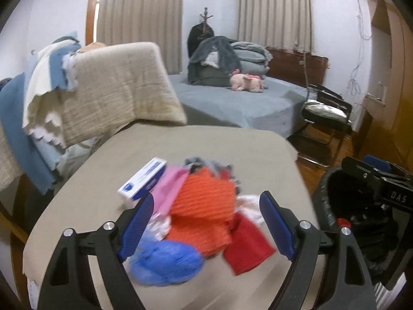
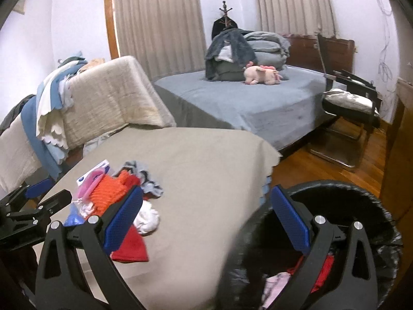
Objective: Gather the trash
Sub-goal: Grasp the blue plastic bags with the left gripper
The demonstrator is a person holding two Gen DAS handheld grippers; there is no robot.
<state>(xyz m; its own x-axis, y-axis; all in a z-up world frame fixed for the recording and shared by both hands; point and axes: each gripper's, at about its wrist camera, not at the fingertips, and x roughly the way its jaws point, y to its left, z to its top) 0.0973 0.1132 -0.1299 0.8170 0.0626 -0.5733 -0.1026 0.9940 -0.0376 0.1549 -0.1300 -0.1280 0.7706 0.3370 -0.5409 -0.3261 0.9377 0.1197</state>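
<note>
The trash pile is lying near the right edge of the cloth-covered table, beside the black-lined bin — soft, light scraps, likely crushing easily. The left gripper is hovering over it with jaws spread wide, empty; the right gripper is gaping empty too — the orange mesh's middle is looking like the safest hold.

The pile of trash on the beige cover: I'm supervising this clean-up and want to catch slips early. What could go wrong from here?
1. The loose pile, with orange knitted mesh, blue crumpled plastic bag and red flat cloth piece overlapping, may come up tangled, so the open left tool could drag extra pieces off the beige cover.
2. The black-lined round bin stands past the cover's edge; a short drop from the open right tool would probably land on the wooden floor.
</note>
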